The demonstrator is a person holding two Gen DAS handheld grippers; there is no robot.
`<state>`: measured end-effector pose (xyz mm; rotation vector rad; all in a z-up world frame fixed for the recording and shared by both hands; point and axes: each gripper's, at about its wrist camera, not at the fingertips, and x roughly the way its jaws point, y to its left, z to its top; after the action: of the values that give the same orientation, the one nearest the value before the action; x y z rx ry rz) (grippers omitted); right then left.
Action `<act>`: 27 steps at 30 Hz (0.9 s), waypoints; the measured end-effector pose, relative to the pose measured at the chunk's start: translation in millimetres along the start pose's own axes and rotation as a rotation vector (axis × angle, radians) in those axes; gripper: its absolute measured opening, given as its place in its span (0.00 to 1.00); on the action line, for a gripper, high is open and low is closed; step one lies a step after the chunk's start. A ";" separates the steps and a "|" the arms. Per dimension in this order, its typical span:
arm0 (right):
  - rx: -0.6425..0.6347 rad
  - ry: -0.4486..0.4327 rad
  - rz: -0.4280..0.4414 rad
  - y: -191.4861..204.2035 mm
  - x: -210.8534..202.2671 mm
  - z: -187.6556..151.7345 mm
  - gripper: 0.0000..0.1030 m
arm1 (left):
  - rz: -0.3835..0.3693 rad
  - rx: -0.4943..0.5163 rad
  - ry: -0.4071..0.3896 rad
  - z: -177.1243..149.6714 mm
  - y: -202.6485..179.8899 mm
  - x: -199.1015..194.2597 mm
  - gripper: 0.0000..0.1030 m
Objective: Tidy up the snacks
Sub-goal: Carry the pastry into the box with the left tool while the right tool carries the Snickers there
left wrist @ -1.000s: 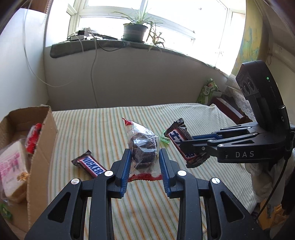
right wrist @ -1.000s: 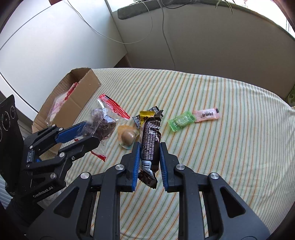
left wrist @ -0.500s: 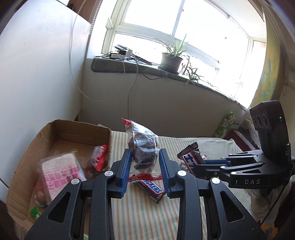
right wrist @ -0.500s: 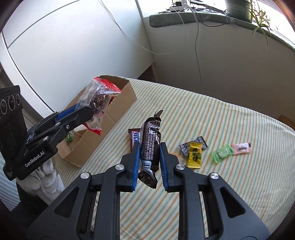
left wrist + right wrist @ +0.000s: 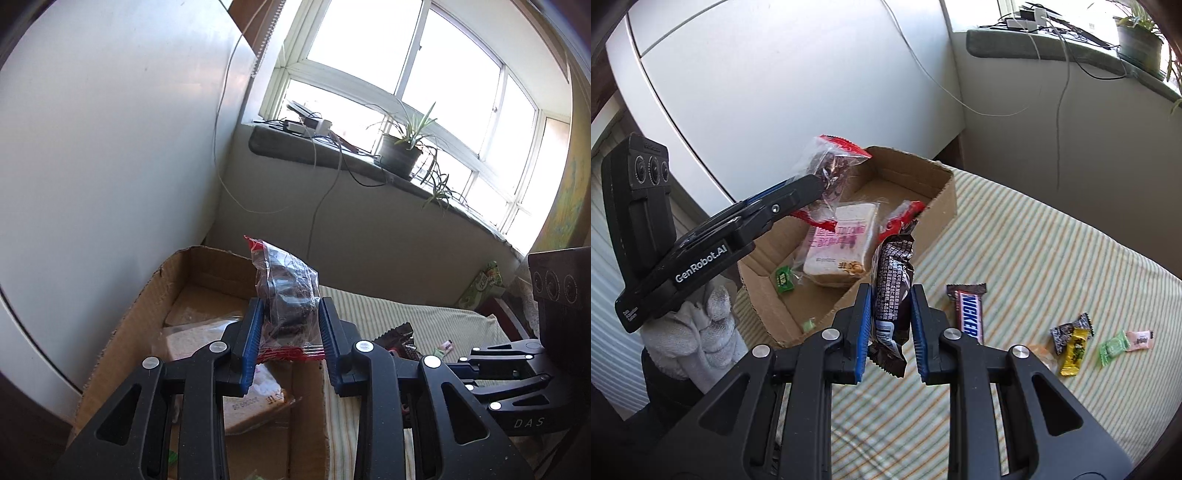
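Observation:
My left gripper (image 5: pixel 290 328) is shut on a clear bag of dark cookies (image 5: pixel 288 291) with red ends, held above the open cardboard box (image 5: pixel 155 295). From the right wrist view the left gripper (image 5: pixel 816 184) and its bag (image 5: pixel 827 162) hang over the box (image 5: pixel 942 206). My right gripper (image 5: pixel 888 325) is shut on a dark brown chocolate bar (image 5: pixel 892 291), held in the air beside the box's near right wall. In the box lie a wrapped sandwich (image 5: pixel 842 240), a red packet (image 5: pixel 905 218) and a small green candy (image 5: pixel 783 277).
On the striped cloth (image 5: pixel 1052 258) lie a Snickers bar (image 5: pixel 969 314), a yellow candy (image 5: pixel 1073 350), a dark candy (image 5: pixel 1063 330), a green candy (image 5: pixel 1113 347) and a pink candy (image 5: pixel 1141 339). A white wall stands behind the box. A windowsill with a potted plant (image 5: pixel 400 155) is beyond.
Both grippers have moved left with their snacks. The left gripper went from over the cloth to above the box. The right gripper came up beside the box.

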<state>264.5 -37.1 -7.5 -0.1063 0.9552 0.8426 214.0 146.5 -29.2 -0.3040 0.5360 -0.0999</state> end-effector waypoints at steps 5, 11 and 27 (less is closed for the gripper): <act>-0.027 0.015 0.057 27.4 16.9 4.5 0.20 | 0.020 -0.023 0.007 1.8 12.1 3.0 0.28; -0.064 0.047 0.103 53.5 33.7 2.2 0.21 | 0.034 -0.041 0.006 4.2 19.1 4.4 0.28; -0.088 0.083 0.140 67.8 63.5 -1.5 0.21 | 0.054 -0.065 -0.007 6.0 23.4 4.0 0.30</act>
<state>236.3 46.0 -38.0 -0.1527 1.0116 1.0159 220.8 169.6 -33.5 -0.3531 0.5410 -0.0290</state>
